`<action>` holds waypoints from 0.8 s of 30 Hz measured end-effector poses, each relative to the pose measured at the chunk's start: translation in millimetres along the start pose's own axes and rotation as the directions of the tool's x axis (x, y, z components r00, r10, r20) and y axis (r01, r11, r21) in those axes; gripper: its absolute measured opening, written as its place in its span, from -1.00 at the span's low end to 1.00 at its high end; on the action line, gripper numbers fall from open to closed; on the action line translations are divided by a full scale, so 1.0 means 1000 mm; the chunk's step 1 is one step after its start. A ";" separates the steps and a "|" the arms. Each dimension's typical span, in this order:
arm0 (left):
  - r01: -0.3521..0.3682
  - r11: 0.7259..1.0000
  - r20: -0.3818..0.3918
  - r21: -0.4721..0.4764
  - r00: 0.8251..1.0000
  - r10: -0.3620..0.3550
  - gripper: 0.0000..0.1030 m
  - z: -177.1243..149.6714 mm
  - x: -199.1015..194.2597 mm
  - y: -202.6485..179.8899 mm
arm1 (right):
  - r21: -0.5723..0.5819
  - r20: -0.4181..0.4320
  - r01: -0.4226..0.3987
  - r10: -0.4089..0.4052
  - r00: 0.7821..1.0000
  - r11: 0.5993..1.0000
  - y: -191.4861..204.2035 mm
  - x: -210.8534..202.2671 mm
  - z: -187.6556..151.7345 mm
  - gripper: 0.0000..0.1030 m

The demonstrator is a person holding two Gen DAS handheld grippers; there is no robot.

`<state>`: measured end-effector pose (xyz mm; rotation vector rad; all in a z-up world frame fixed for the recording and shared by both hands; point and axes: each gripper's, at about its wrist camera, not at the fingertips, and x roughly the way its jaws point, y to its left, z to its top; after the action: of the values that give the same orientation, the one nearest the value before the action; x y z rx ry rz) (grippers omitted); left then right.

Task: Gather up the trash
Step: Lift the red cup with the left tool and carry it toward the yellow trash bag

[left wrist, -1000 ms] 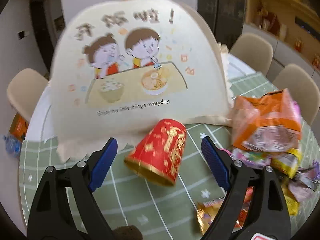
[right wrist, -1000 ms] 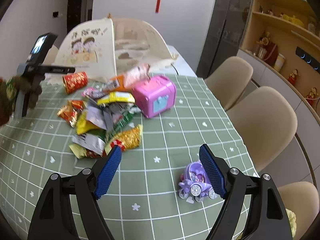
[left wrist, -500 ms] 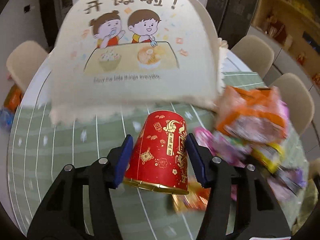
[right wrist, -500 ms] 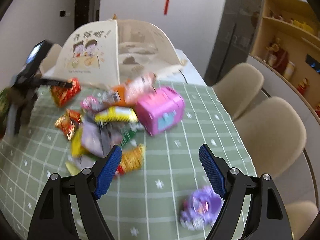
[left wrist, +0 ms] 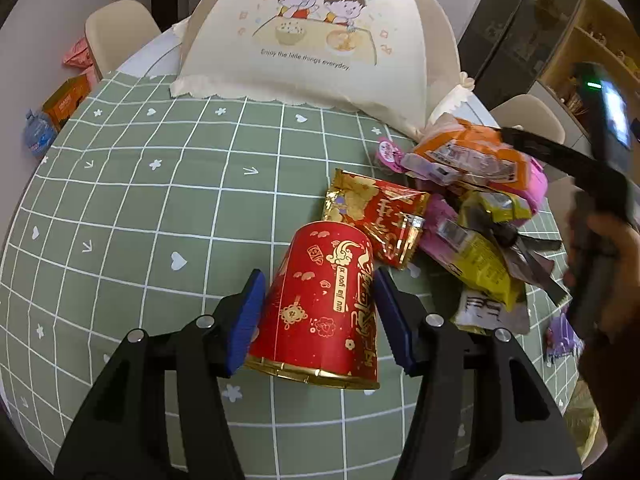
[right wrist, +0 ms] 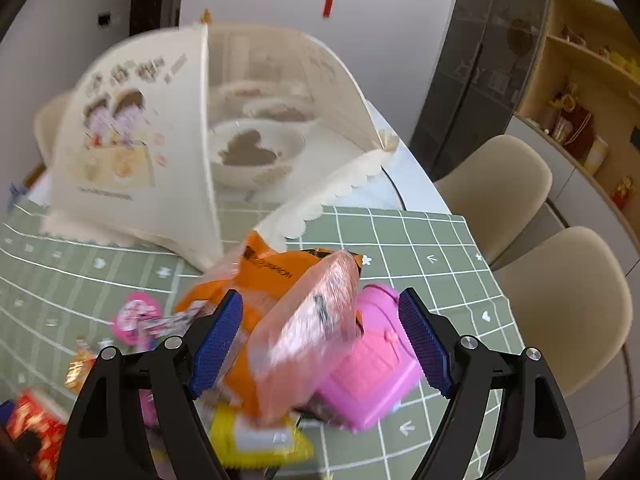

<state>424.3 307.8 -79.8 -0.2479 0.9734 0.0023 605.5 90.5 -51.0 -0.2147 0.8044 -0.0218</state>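
The left gripper (left wrist: 318,316), tilted steeply downward, is clenched on the red cup (left wrist: 320,308). The right gripper (right wrist: 320,344), released, slants over the orange wrapper (right wrist: 264,280) with 2 fingers apart.

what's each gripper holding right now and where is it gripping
The left gripper clamps the red paper cup across its side walls, near the rim. The right gripper is open over the wrappers, holding nothing.

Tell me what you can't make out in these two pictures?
- Right wrist view: print on the cream fabric food cover is smeared by motion blur.
- Right wrist view: the red paper cup is cut off at the lower left edge.
- Left wrist view: the small purple toy is mostly hidden behind a hand.
- Left wrist view: the cup's inside faces away.
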 end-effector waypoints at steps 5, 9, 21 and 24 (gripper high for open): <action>0.034 0.999 0.026 0.014 0.999 -0.034 0.04 0.002 -0.013 -0.004 | -0.008 -0.033 -0.006 0.006 0.999 1.000 -0.005 -0.002 -0.007 0.10; 0.068 0.997 0.037 0.031 0.997 -0.069 0.04 0.005 -0.020 -0.011 | 0.021 -0.055 -0.075 0.076 0.996 0.997 -0.015 -0.014 -0.015 -0.31; 0.108 0.989 0.065 0.103 0.991 -0.115 0.04 -0.017 -0.049 -0.052 | 0.027 0.079 -0.109 0.107 0.991 0.994 -0.063 -0.118 -0.049 -0.46; 0.106 0.988 0.075 0.115 0.990 -0.115 0.04 -0.027 -0.057 -0.067 | 0.021 0.117 -0.116 0.113 0.987 0.993 -0.082 -0.146 -0.064 -0.46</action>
<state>377.6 242.8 -33.5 -0.1979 0.8744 -0.1421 463.3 13.4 26.2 -0.1423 0.6990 0.0871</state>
